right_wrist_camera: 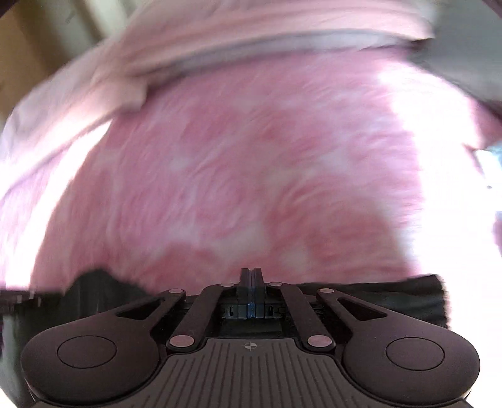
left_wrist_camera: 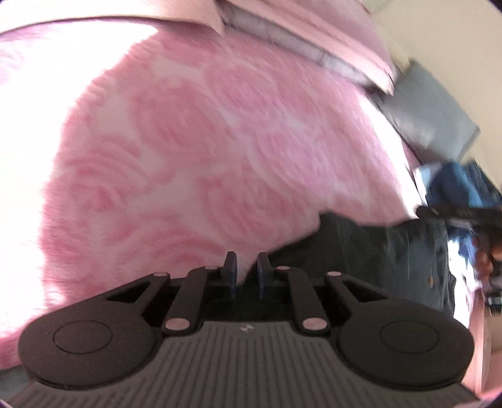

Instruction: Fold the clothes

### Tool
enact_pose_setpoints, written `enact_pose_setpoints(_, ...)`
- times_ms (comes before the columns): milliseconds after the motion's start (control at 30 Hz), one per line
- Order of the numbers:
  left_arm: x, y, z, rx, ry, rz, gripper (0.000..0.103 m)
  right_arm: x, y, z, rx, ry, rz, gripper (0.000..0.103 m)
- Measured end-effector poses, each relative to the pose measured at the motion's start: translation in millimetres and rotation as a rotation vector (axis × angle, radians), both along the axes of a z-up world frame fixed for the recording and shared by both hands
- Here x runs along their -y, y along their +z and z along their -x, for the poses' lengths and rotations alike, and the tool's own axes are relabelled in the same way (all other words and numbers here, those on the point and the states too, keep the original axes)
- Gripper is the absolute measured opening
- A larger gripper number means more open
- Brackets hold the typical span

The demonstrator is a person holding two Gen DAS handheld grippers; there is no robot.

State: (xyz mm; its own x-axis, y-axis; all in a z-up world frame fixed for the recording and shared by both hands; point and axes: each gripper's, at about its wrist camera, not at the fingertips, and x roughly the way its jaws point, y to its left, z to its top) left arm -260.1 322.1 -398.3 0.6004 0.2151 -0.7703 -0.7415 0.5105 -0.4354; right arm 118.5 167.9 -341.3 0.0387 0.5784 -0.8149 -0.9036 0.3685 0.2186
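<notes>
A dark denim garment (left_wrist_camera: 376, 251) lies on a fluffy pink rose-patterned blanket (left_wrist_camera: 219, 141), at the lower right of the left wrist view. My left gripper (left_wrist_camera: 246, 266) stands at the garment's left edge. Its jaws are nearly together, with a narrow gap, and the cloth edge runs in at its right finger (left_wrist_camera: 263, 270). In the right wrist view my right gripper (right_wrist_camera: 251, 276) is shut, pads touching, and low over the same dark garment (right_wrist_camera: 392, 298), which spreads to both sides beneath it. Whether cloth is pinched there is hidden. That view is motion-blurred.
A pale pink pillow or folded sheet (left_wrist_camera: 298, 28) lies along the far side of the blanket. A grey cushion (left_wrist_camera: 433, 110) and blue cloth (left_wrist_camera: 455, 185) sit at the right. A person's hand (left_wrist_camera: 484, 260) on a blurred dark tool shows at the right edge.
</notes>
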Motion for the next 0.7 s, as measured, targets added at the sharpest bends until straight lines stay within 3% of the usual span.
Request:
enact_pose_setpoints(67,2.0,7.0,4.6,-0.011,0.029,-0.009,0.009,21.6,12.4,-15.9,0.016,-0.104,-0.016,0.028)
enact_pose_setpoints(100,3.1,10.6,6.9,-0.017,0.043,-0.013,0.009,33.7,14.6,-25.6,0.015,-0.151,-0.021,0.051)
enact_pose_setpoints(133,5.1,13.2,8.0,-0.014,0.048,-0.011,0.009,45.6,16.1,-35.4,0.012,-0.195,-0.025,0.064)
enact_pose_setpoints(167,7.1,15.6,7.7,-0.010,0.046,-0.010,0.009,57.5,17.6,-45.1,0.009,-0.239,-0.029,0.064)
enact_pose_setpoints(233,14.2,19.4,6.3,-0.003,0.037,-0.015,0.009,73.2,17.1,-61.3,-0.002,-0.280,-0.034,0.064)
enact_pose_setpoints(367,26.4,11.5,0.3,-0.031,0.025,-0.002,0.009,79.3,2.2,-79.7,-0.121,-0.253,-0.087,0.064)
enact_pose_setpoints(400,28.8,6.6,-1.5,-0.046,0.023,-0.003,0.009,77.6,-4.5,-81.0,-0.151,-0.231,-0.100,0.057)
enact_pose_setpoints(433,31.2,2.6,-2.5,-0.065,0.018,-0.017,0.006,75.3,-10.1,-80.7,-0.163,-0.206,-0.098,0.041)
enact_pose_setpoints(467,33.6,-1.2,-3.3,-0.084,0.014,-0.035,0.003,74.6,-9.9,-80.4,-0.129,-0.188,-0.088,0.028)
enact_pose_setpoints(500,36.1,-4.9,-4.2,-0.103,0.010,-0.052,0.003,74.0,-6.4,-76.8,-0.066,-0.176,-0.071,0.004)
enact_pose_setpoints(633,44.8,-11.3,-6.1,-0.134,-0.009,-0.122,0.003,76.9,-17.0,-59.1,0.102,-0.152,0.007,0.003)
enact_pose_setpoints(700,49.9,-5.1,-10.0,-0.183,-0.009,-0.159,0.003,74.4,-25.9,-58.5,0.110,-0.171,0.029,0.004)
